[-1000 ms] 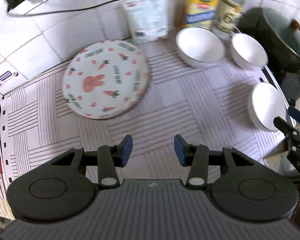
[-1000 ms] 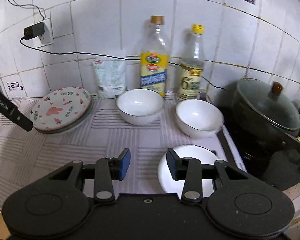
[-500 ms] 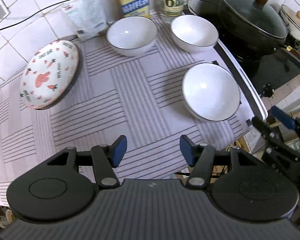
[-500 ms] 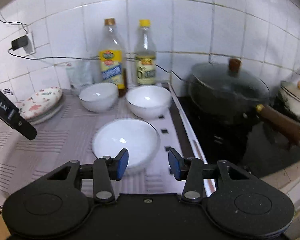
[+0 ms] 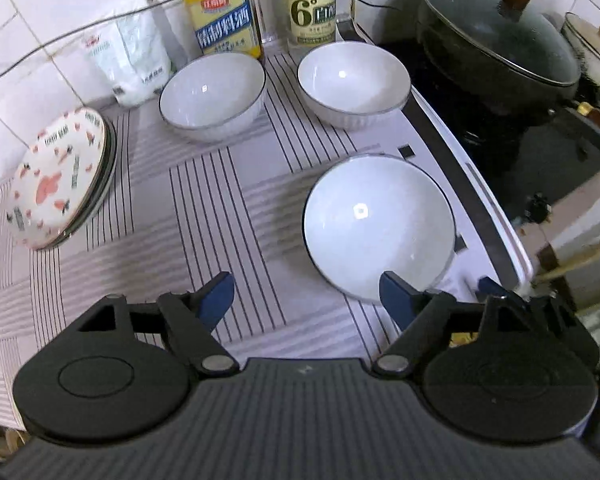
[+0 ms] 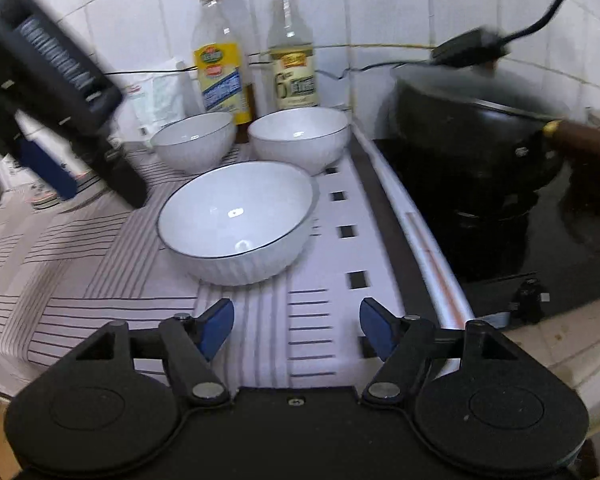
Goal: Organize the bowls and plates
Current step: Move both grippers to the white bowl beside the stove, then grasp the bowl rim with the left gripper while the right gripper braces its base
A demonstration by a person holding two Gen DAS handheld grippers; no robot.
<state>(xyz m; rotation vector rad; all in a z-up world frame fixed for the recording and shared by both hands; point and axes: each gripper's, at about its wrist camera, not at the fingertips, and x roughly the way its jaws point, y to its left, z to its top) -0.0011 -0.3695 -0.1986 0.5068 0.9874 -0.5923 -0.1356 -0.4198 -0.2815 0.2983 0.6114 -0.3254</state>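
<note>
Three white bowls sit on the striped cloth: a near bowl (image 5: pixel 378 226) (image 6: pixel 236 222) and two at the back, a left bowl (image 5: pixel 212 94) (image 6: pixel 194 140) and a right bowl (image 5: pixel 354 80) (image 6: pixel 298 136). A stack of rabbit-and-carrot plates (image 5: pixel 60 178) lies at the far left. My left gripper (image 5: pixel 306 300) is open and empty, above and just in front of the near bowl. My right gripper (image 6: pixel 296 322) is open and empty, low in front of the same bowl. The left gripper's body (image 6: pixel 60 92) shows at the upper left of the right wrist view.
Two bottles (image 5: pixel 222 8) (image 5: pixel 312 2) and a white bag (image 5: pixel 130 64) stand against the tiled wall. A black lidded pot (image 5: pixel 496 40) sits on the dark stove (image 6: pixel 500 208) right of the cloth. A cable runs along the wall.
Both grippers have opened wider and moved in toward the near bowl. The left gripper has swung right, away from the plates. The right gripper has dropped lower.
</note>
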